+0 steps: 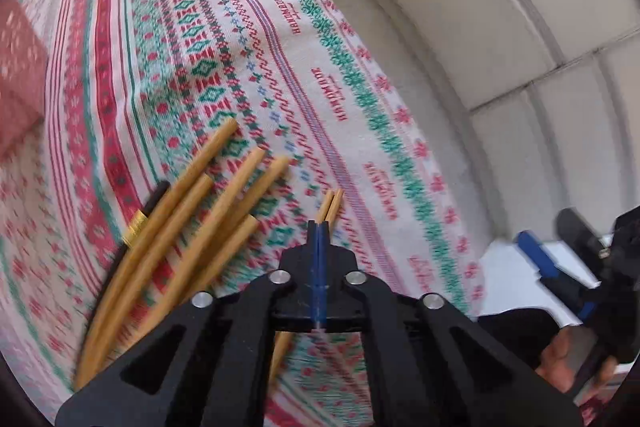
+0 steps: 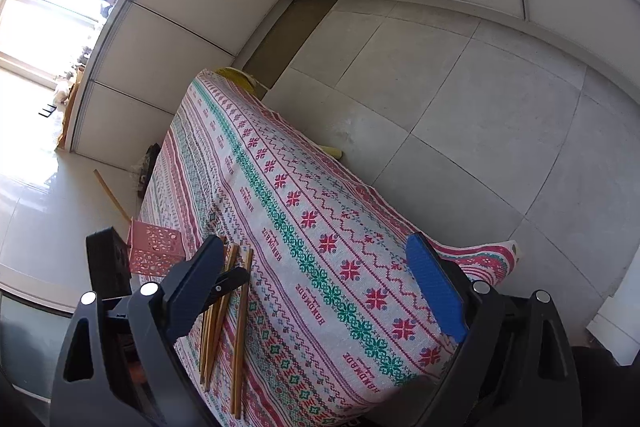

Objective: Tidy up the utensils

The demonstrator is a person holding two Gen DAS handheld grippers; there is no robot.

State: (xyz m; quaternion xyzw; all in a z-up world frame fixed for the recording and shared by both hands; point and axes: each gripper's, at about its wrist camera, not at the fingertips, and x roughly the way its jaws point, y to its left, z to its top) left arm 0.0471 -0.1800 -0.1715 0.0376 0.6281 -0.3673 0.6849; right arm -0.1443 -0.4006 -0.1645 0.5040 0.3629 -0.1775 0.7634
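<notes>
My left gripper [image 1: 319, 229] is shut on a thin pair of wooden chopsticks [image 1: 332, 203], its blue pads pressed together; the pair's tips poke out past the fingertips and its shaft shows again below the jaws. Several loose wooden chopsticks [image 1: 188, 223] lie fanned on the patterned tablecloth [image 1: 248, 27] just left of it, with a black stick with a gold band [image 1: 138, 223] beside them. In the right wrist view the chopsticks [image 2: 218, 323] lie at the cloth's near left. My right gripper [image 2: 316, 247] hangs open over the cloth with nothing between its fingers, and it also shows as the right gripper [image 1: 556, 239] off the table's edge.
A pink perforated basket [image 2: 154, 247] stands at the table's left edge next to a black block [image 2: 108, 263]; the basket [image 1: 20, 67] is a pink blur at far left. Grey floor tiles [image 2: 460, 107] and white wall panels surround the table. A hand [image 1: 568, 363] grips the right tool.
</notes>
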